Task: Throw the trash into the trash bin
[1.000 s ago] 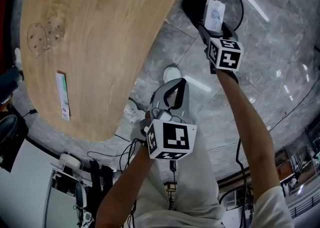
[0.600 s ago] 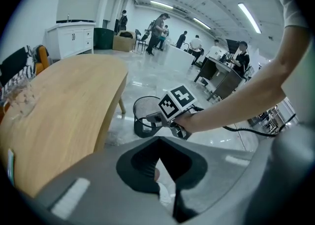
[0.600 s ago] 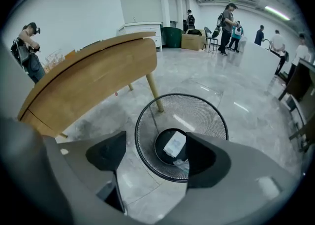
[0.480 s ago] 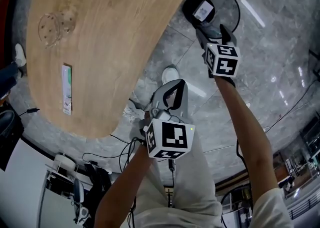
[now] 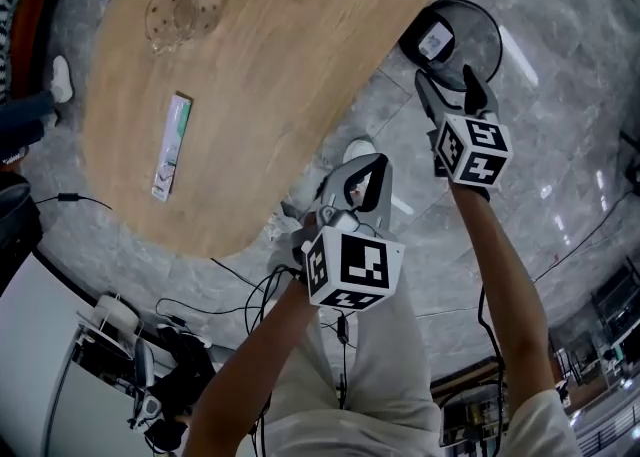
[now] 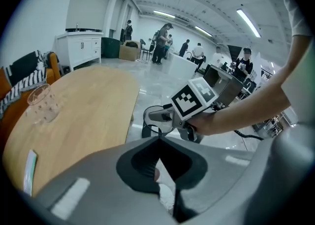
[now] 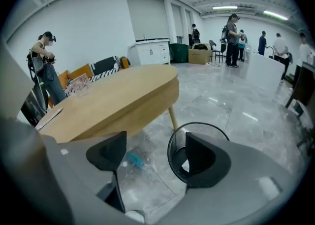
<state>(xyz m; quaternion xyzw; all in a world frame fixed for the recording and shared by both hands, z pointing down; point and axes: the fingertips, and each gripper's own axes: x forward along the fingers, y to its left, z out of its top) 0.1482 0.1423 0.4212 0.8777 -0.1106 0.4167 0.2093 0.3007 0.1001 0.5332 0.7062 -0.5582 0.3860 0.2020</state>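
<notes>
White trash [image 5: 433, 42] is binned [image 5: 488, 30] at 1 o'clock; right hand-held gripper [image 5: 450, 85] is spread empty, left hand-held gripper [image 5: 366, 167] shut empty; packet [image 5: 171, 145] is unbinned

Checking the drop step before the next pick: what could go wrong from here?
1. The right gripper hangs open close over the trash bin; a careless swing could tip the mesh bin.
2. A clear bottle lies on the floor under the table, easy to miss or kick.
3. Loose cables trail on the floor close by and could snag a step.
</notes>
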